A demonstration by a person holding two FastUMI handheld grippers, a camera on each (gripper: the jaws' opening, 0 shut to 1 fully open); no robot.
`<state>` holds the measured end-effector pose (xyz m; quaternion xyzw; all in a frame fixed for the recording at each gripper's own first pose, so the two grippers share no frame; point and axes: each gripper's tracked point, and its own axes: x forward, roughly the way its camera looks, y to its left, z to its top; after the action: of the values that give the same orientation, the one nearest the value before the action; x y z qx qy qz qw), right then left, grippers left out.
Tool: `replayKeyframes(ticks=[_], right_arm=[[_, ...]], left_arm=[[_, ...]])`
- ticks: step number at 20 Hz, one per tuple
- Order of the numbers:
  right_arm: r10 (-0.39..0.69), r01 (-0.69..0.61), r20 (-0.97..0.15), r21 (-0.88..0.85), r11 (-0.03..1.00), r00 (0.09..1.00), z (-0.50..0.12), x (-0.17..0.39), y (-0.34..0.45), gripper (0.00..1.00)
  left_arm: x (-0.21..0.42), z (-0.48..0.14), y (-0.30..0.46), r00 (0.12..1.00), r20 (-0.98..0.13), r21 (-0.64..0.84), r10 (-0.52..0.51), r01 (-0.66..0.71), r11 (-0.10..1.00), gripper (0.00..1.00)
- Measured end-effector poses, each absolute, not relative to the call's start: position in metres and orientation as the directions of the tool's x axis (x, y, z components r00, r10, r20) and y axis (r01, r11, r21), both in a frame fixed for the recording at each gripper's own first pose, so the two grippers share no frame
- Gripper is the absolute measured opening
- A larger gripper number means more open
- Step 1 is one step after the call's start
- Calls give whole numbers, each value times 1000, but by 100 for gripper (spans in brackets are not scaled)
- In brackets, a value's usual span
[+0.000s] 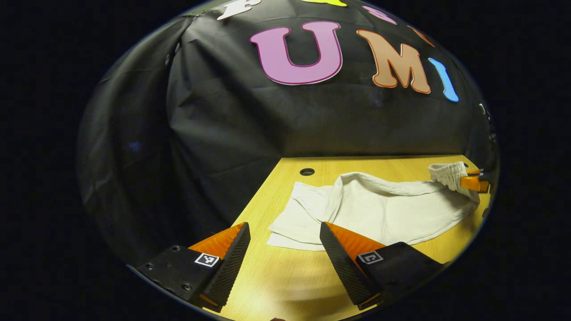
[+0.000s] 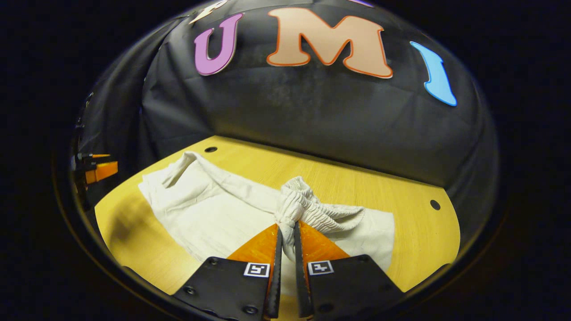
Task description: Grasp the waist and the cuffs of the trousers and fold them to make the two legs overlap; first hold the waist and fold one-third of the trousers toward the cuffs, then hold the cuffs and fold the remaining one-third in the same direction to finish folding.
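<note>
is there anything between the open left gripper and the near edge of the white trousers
No. In the left gripper view, only bare yellow wooden table lies between the left gripper and the white cloth trousers.

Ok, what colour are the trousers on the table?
Plain off-white, no pattern. The trousers show best in the right gripper view, on the yellow wooden table.

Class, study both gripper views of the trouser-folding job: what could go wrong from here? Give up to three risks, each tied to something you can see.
1. The right tool pinches only a bunched bit of the waist, so it may slip or lift unevenly.
2. The left tool is open and short of the cuffs, so that end could drag across the table.
3. The trousers already lie wrinkled; folding now may set crooked creases.
</note>
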<state>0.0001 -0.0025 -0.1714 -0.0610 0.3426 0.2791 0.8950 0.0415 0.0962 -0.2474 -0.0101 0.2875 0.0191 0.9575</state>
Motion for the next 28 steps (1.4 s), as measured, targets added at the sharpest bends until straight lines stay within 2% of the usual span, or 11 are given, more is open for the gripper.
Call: replayKeyframes(ticks=[1,2,4,8,13,17,20,24,28], right_arm=[[467,-566,-656,73,821,593,-169,-1,-3,22],[479,-592,-664,68,803,575,-169,-4,-3,19],[536,-650,-661,96,754,525,-159,-9,-1,32],[597,-703,-629,111,703,498,-140,-27,2,99],[562,-692,-655,81,717,505,-143,-37,-6,98],[512,-636,-666,72,769,543,-140,-35,-29,98],[474,-591,-675,69,804,565,-141,-33,-49,98],[441,-567,-682,47,822,583,-141,-32,-70,98],[421,-552,-692,39,833,587,-143,-34,-85,98]], left_arm=[[43,-255,98,827,-562,-13,32,-47,999,96],[44,-261,99,820,-571,-20,31,-52,998,96],[48,-268,100,812,-583,-41,25,-60,997,96],[48,-289,111,791,-611,-81,20,-88,993,96],[49,-294,130,770,-638,-167,14,-156,973,96],[53,-314,127,744,-668,-136,23,-152,979,93],[52,-320,123,729,-684,-121,20,-141,983,94],[43,-332,122,682,-732,-138,4,-154,978,94],[48,-323,124,683,-730,-124,14,-152,981,93]])
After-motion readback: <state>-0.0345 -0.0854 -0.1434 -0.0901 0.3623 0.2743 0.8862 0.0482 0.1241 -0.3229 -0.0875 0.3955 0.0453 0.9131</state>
